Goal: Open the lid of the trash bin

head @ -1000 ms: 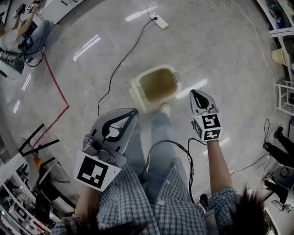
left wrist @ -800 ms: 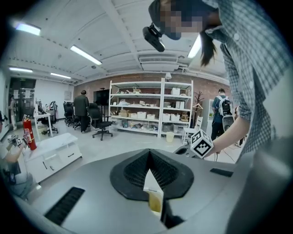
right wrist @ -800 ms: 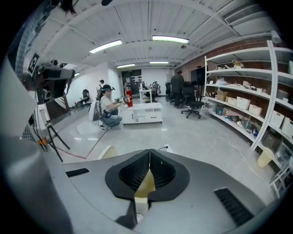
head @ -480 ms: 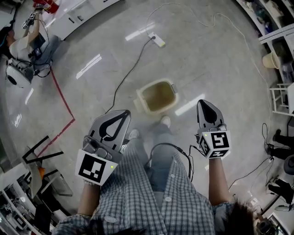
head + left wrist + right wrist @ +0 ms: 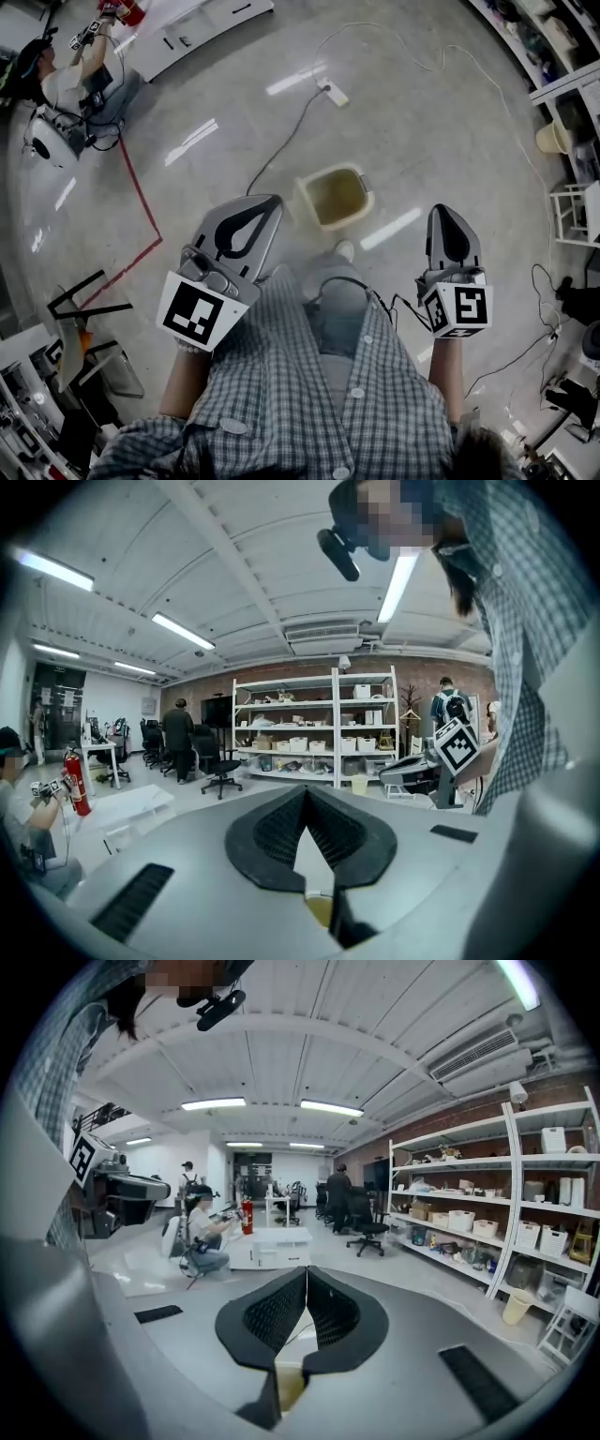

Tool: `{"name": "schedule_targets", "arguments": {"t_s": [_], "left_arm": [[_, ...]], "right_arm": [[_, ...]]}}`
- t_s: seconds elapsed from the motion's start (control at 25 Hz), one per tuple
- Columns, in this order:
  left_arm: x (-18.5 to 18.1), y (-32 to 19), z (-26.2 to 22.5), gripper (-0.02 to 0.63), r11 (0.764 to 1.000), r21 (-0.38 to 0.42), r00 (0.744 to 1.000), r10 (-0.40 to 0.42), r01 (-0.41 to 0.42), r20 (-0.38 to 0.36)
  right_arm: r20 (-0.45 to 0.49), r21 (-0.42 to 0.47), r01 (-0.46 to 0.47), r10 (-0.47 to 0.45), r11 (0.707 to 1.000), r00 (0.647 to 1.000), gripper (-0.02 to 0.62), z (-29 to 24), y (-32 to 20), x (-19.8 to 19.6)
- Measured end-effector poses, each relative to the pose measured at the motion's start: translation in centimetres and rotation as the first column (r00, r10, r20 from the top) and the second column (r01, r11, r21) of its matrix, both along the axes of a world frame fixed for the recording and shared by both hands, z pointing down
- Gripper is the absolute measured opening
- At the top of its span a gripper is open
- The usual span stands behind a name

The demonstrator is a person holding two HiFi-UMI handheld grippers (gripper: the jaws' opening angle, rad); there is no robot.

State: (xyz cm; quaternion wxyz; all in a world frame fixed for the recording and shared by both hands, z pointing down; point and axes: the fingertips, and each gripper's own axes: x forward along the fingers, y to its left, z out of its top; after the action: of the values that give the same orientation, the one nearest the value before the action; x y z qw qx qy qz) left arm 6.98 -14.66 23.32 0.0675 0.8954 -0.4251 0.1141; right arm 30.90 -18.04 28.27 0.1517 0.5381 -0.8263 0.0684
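The trash bin [image 5: 336, 197] is seen on the floor at twelve o'clock, beside a shoe [image 5: 345, 249]. The left gripper [image 5: 267, 208] and right gripper [image 5: 447, 214] are held level, jaws pressed together and empty, apparently not yet brought down to it.

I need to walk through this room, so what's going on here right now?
A person stands holding a gripper in each hand. The left gripper and right gripper are both shut on nothing, held out in front. The trash bin sits on the floor just ahead, and neither gripper touches it. Whether its lid is open can't be told from this height.
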Motion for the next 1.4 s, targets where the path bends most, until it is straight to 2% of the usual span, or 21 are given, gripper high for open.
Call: {"name": "schedule_targets", "arguments": {"t_s": [0.32, 0.64, 0.96, 1.08, 1.4], "left_arm": [[-0.9, -0.7, -1.7, -0.002, 0.999, 0.039, 0.999, 0.011, -0.009, -0.038], [0.1, -2.1, -2.4, -0.002, 0.994, 0.072, 0.996, 0.085, -0.083, -0.037], [1.5, -3.3, -2.7, -0.002, 0.987, 0.092, 0.988, 0.139, -0.132, -0.07], [2.2, -3.1, -2.5, -0.002, 0.985, 0.089, 0.985, 0.157, -0.15, -0.071], [2.7, -3.2, -2.7, -0.002, 0.983, 0.095, 0.984, 0.164, -0.158, -0.068]], "right_arm": [[0.027, 0.033, -0.042, 0.042, 0.999, 0.999, 0.02, -1.4, 0.0, -0.8], [0.01, 0.105, -0.093, 0.092, 0.99, 0.996, 0.02, -3.4, -0.2, -1.0], [-0.011, 0.104, -0.135, 0.137, 0.985, 0.99, 0.02, -3.5, 0.8, -0.3], [0.012, 0.104, -0.158, 0.157, 0.982, 0.988, 0.02, -3.7, 1.1, 0.5], [0.022, 0.08, -0.195, 0.194, 0.978, 0.981, 0.02, -3.1, 1.2, 1.6]]}}
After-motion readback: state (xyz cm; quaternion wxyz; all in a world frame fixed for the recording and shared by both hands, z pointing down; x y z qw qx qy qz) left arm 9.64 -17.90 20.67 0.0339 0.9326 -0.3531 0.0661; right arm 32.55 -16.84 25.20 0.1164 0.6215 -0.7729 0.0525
